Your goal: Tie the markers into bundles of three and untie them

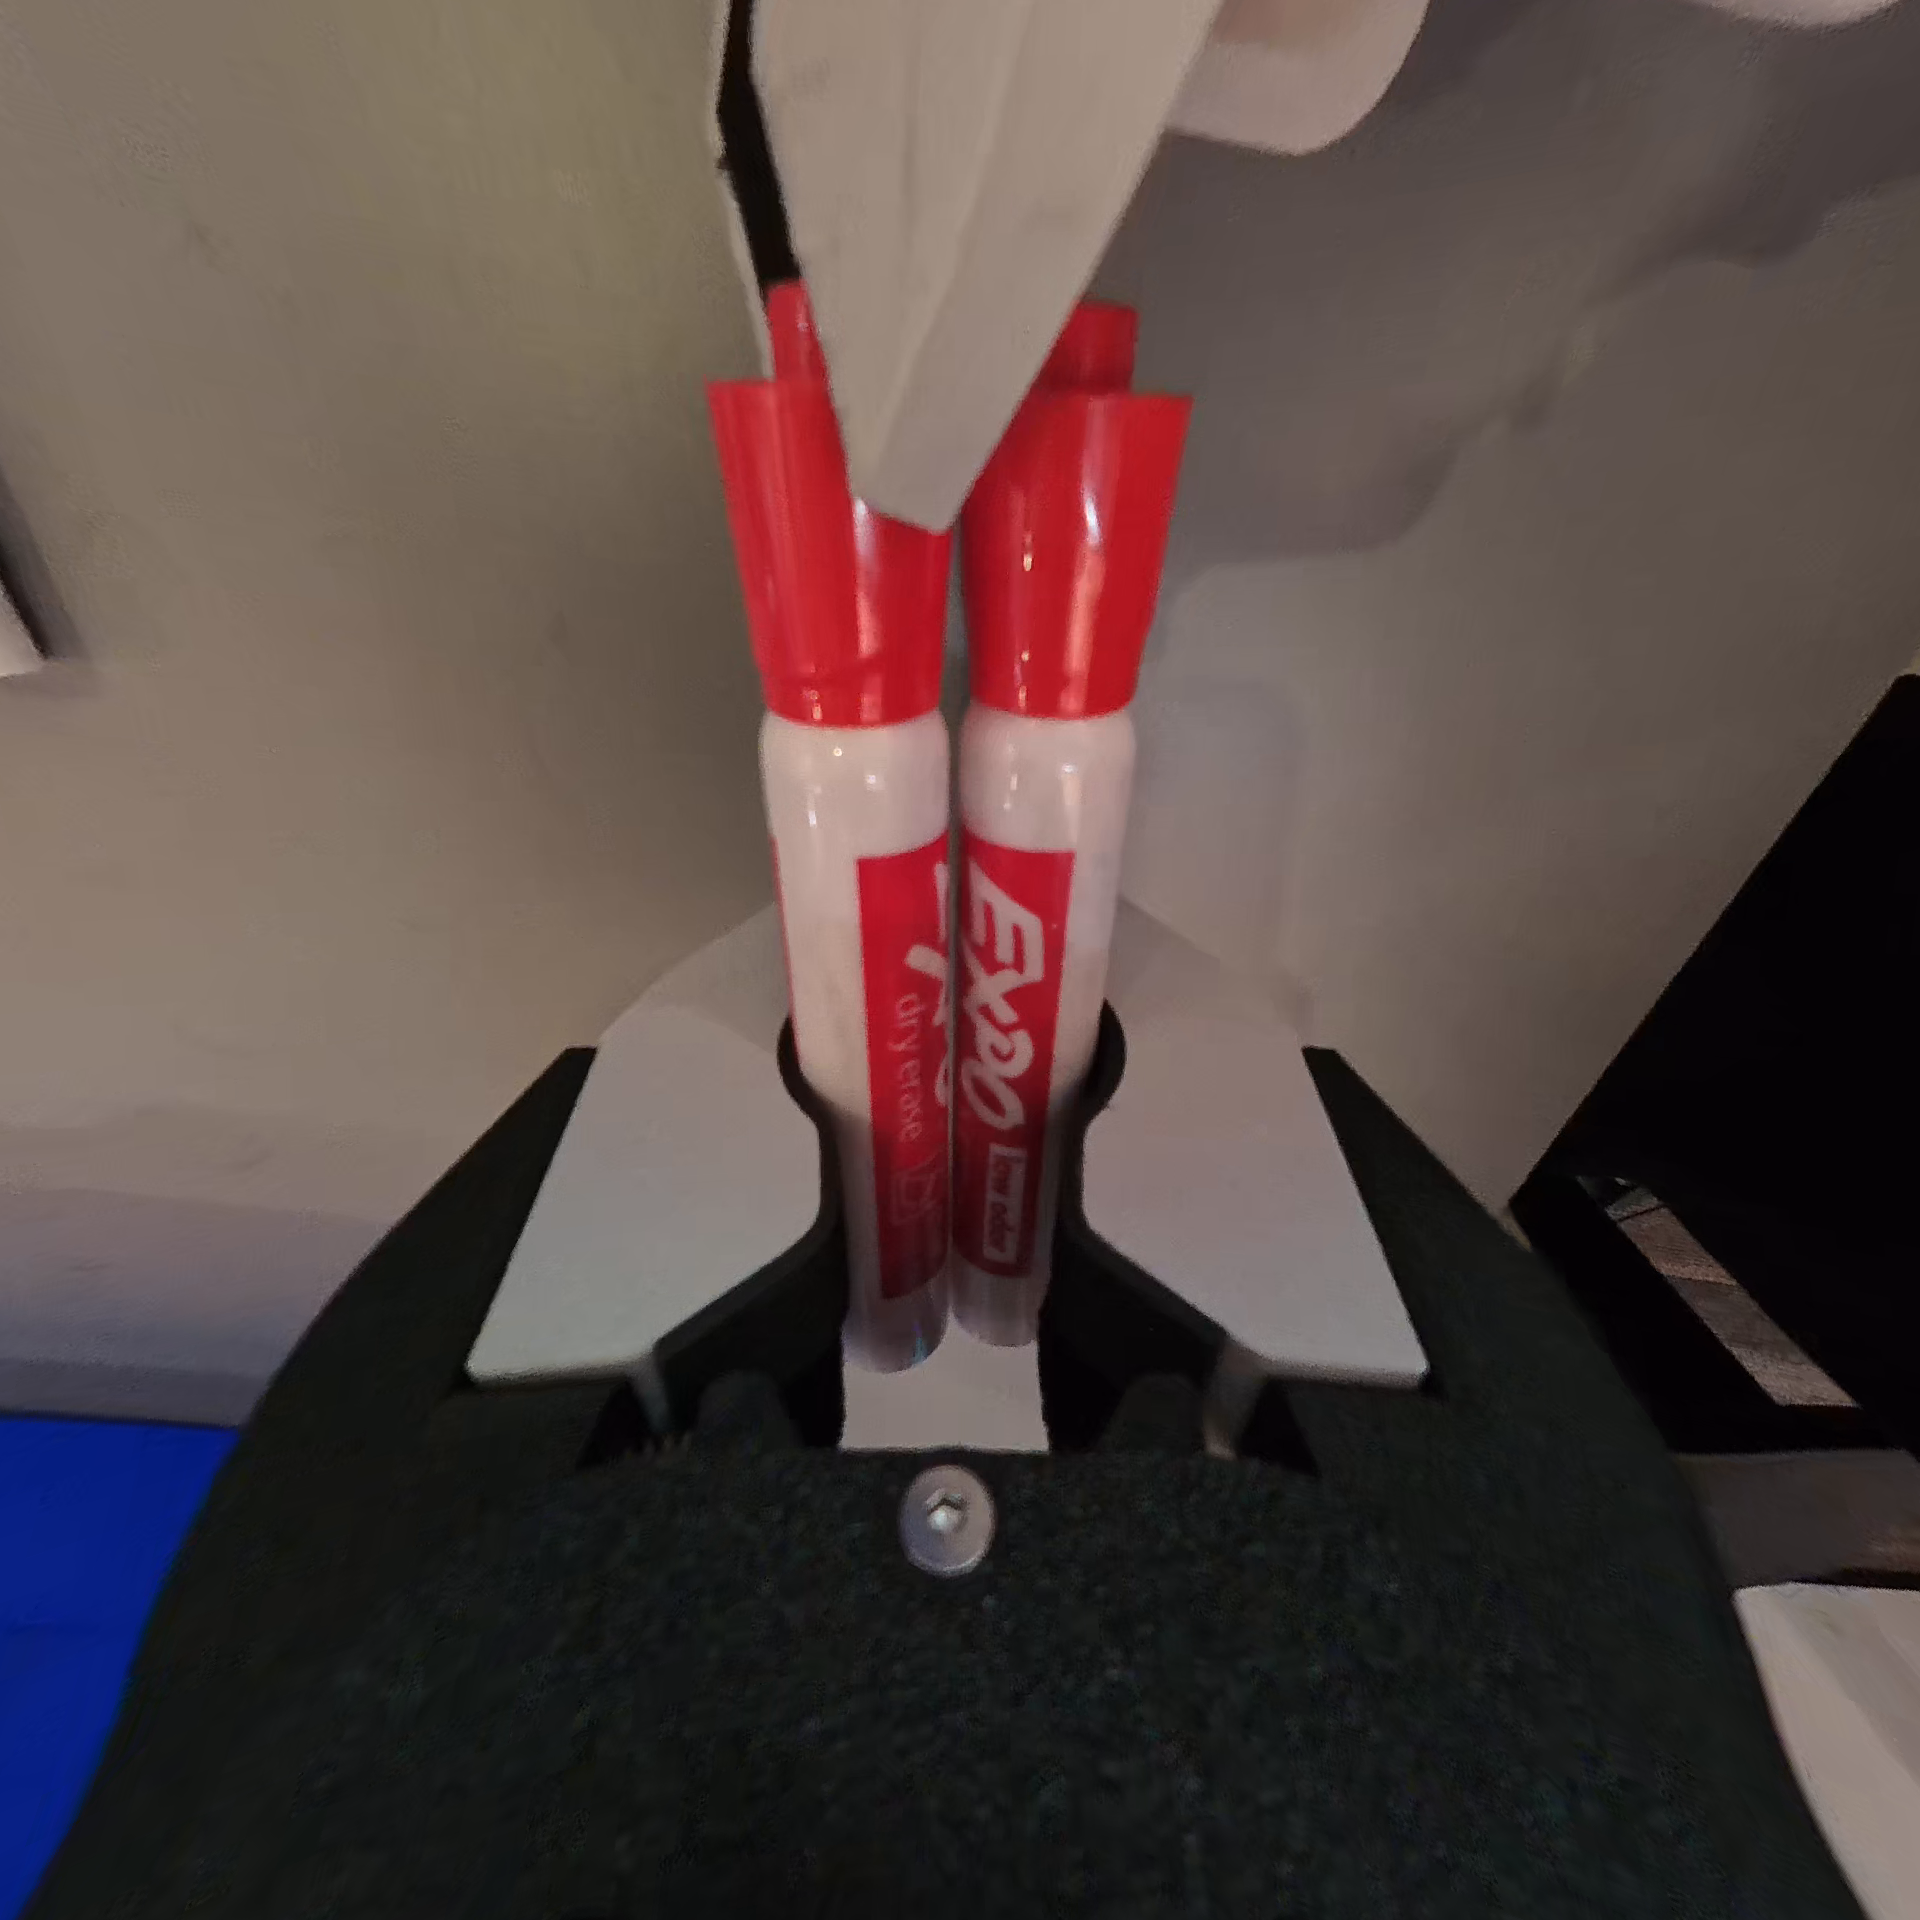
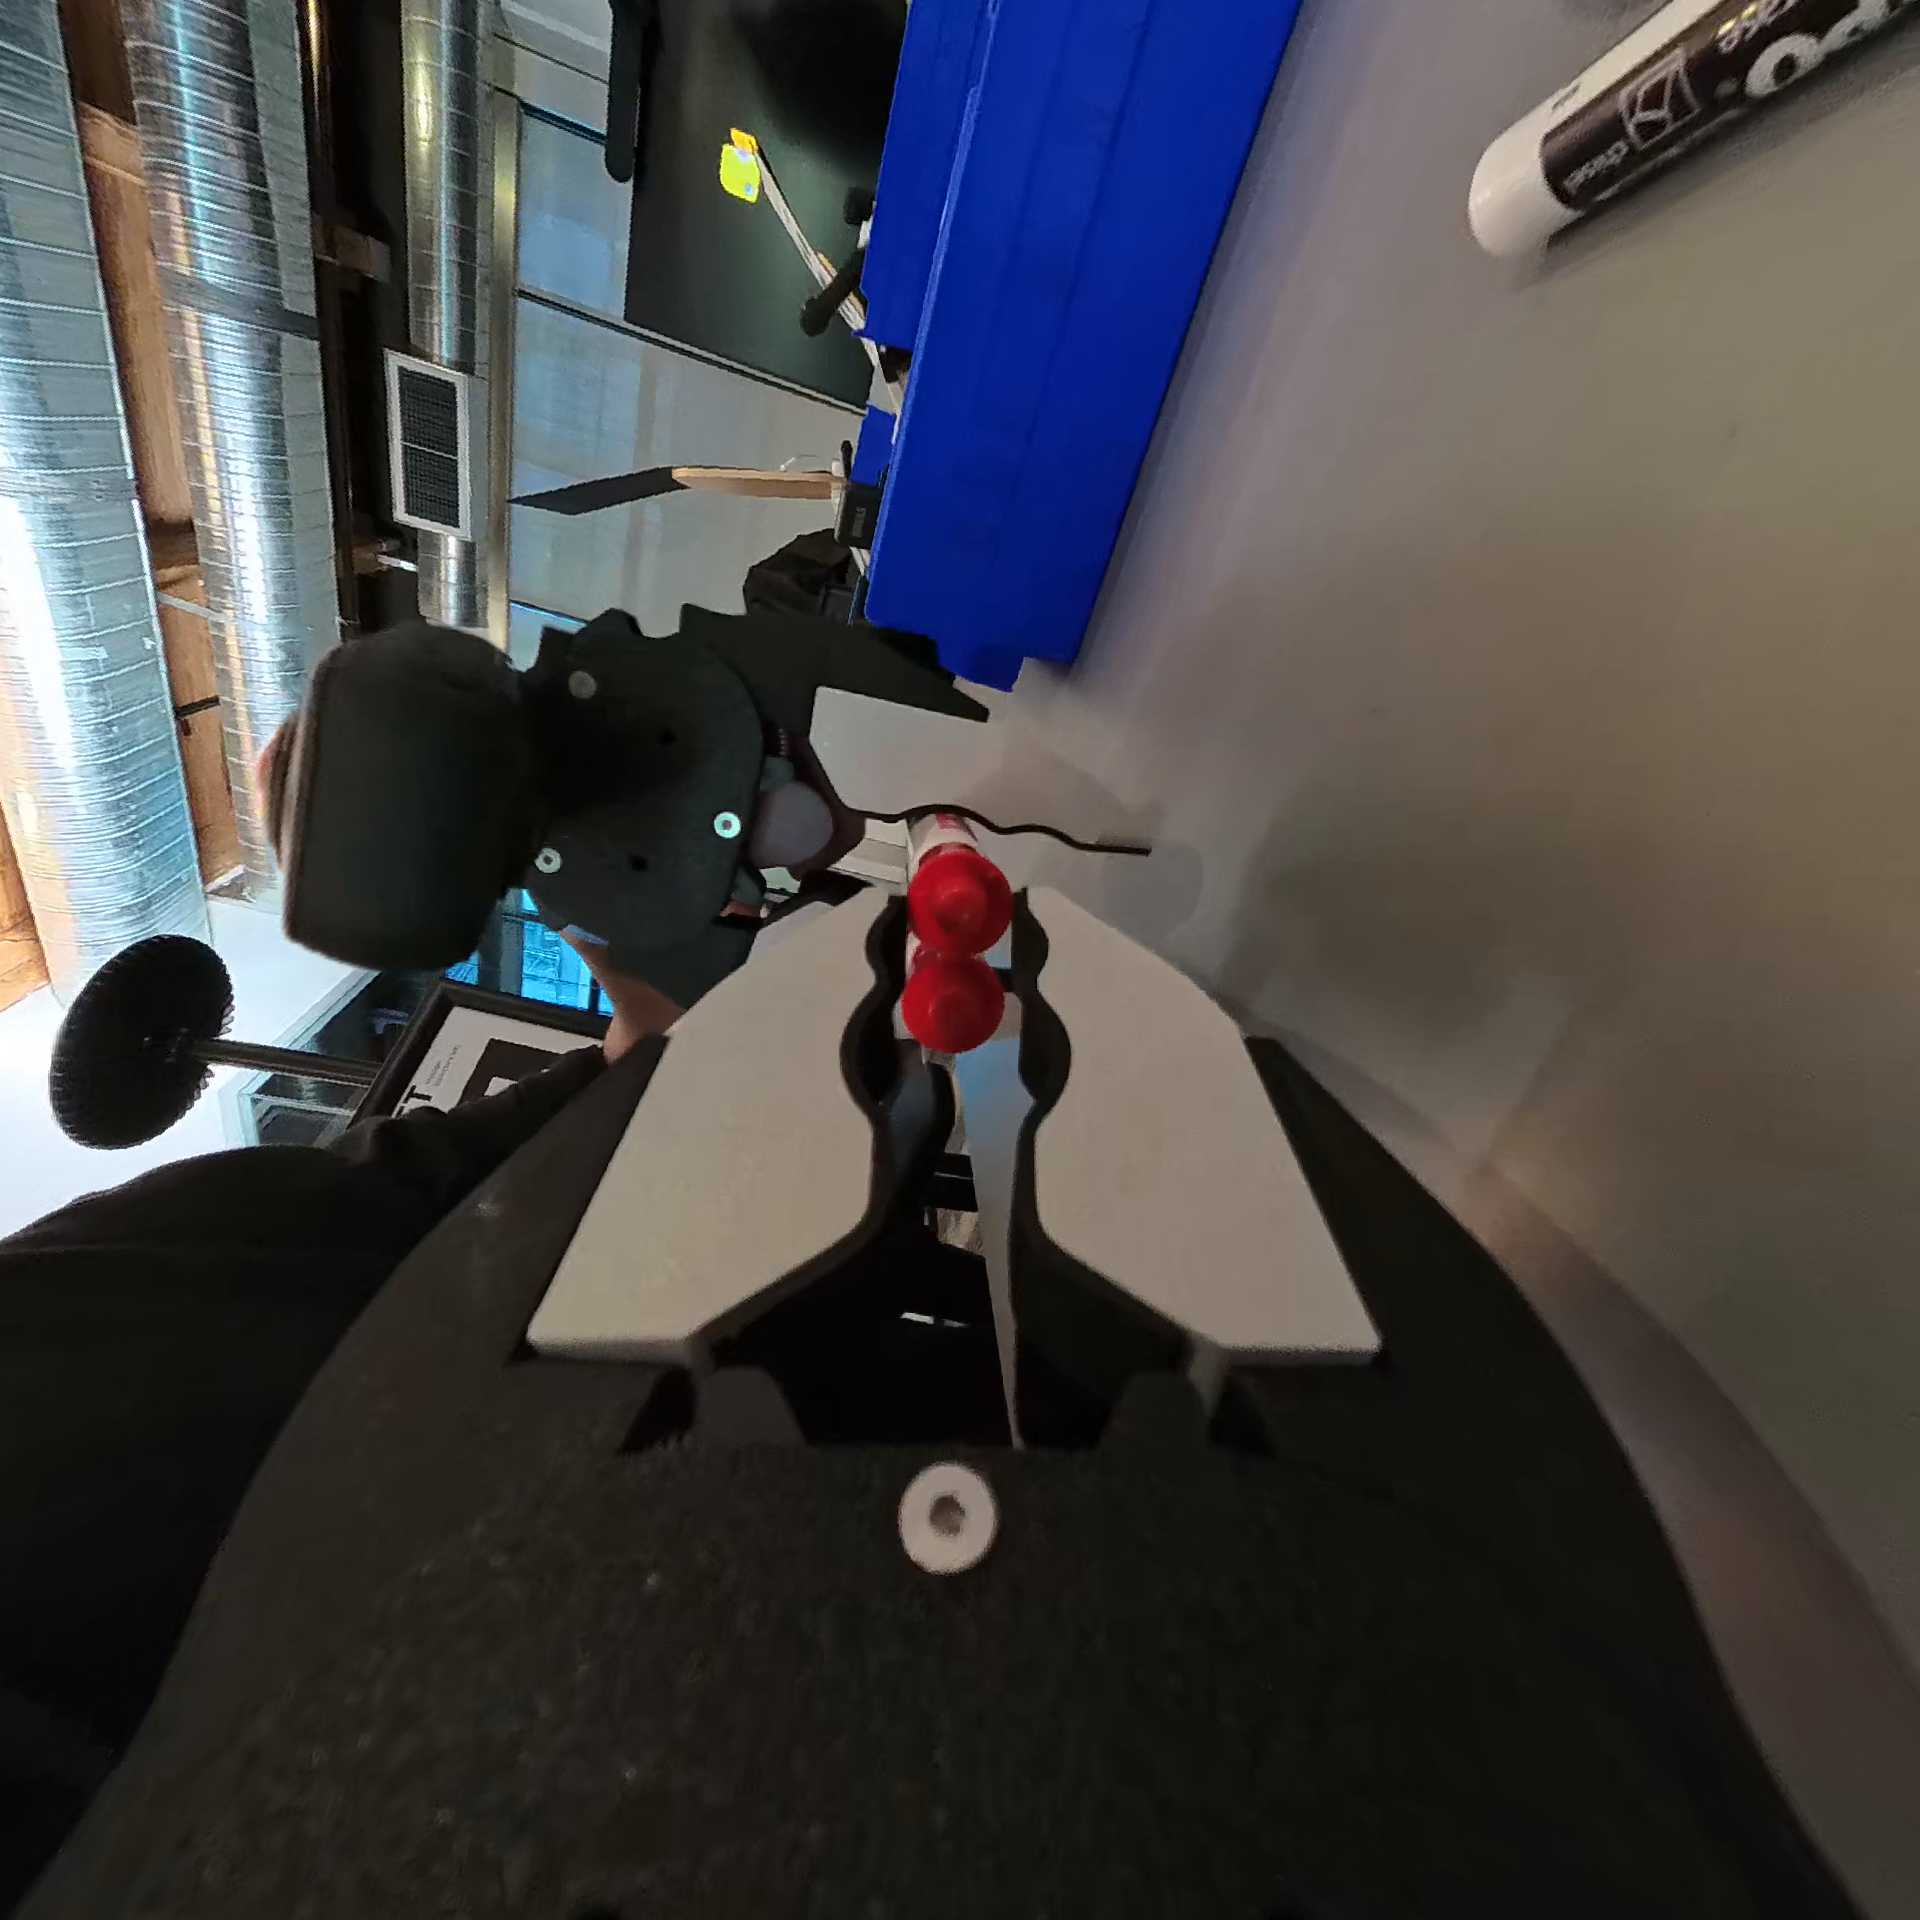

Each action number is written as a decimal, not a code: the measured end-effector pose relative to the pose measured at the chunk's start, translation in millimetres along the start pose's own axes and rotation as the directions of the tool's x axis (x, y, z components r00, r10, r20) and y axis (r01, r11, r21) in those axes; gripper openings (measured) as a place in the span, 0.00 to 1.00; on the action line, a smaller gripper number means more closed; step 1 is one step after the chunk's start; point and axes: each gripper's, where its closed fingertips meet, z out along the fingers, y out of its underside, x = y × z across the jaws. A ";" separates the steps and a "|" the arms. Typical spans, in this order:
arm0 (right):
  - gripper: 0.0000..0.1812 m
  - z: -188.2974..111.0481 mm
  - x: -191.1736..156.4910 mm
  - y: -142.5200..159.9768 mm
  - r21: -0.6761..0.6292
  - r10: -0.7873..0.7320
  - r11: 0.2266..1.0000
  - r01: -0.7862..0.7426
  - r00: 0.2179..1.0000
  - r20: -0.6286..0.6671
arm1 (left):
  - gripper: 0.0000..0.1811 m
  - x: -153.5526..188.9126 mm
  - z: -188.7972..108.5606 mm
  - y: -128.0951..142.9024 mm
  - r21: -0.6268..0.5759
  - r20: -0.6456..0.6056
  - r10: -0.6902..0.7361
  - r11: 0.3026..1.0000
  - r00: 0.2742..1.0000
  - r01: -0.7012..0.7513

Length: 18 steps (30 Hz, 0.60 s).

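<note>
The left claw (image 1: 951,1049), with flat grey fingers, pinches two glossy red-capped white markers (image 1: 940,831) side by side, pointing forward. The right claw (image 2: 951,971) nearly encloses their cap ends; contact unclear. A black-labelled marker (image 2: 1621,135) lies apart on the grey table (image 2: 1558,623).

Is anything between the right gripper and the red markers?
Nothing visible. The right gripper already has its fingers either side of the red markers' capped ends, which the left gripper holds.

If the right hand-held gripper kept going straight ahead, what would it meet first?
Probably the capped ends of the red markers, which sit right at the right hand-held gripper tips; depth is unclear.
</note>
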 end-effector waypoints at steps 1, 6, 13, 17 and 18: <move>0.10 0.1 -0.8 -0.4 0.003 0.007 1.000 -0.007 1.000 0.013 | 0.24 -0.9 -0.1 -0.3 0.011 0.006 0.002 1.000 1.000 -0.002; 0.10 -3.2 -4.5 -3.1 0.009 0.026 1.000 -0.026 0.998 0.053 | 0.24 -1.0 -4.2 -0.3 0.069 -0.006 -0.002 0.998 1.000 0.002; 0.10 -26.4 -31.0 -42.7 0.122 -0.366 0.923 0.365 0.931 -0.022 | 0.24 3.1 -15.9 5.4 0.146 -0.051 0.038 0.989 0.998 -0.030; 0.23 -37.3 -14.9 -77.9 -0.163 -0.820 0.561 0.811 0.518 -0.244 | 0.24 2.0 -29.6 16.4 0.149 -0.103 0.041 0.988 0.994 -0.026; 0.28 -37.3 -7.7 -83.5 -0.268 -0.866 0.495 0.827 0.443 -0.233 | 0.24 -1.1 -33.0 20.7 0.141 -0.103 0.040 0.990 0.994 -0.025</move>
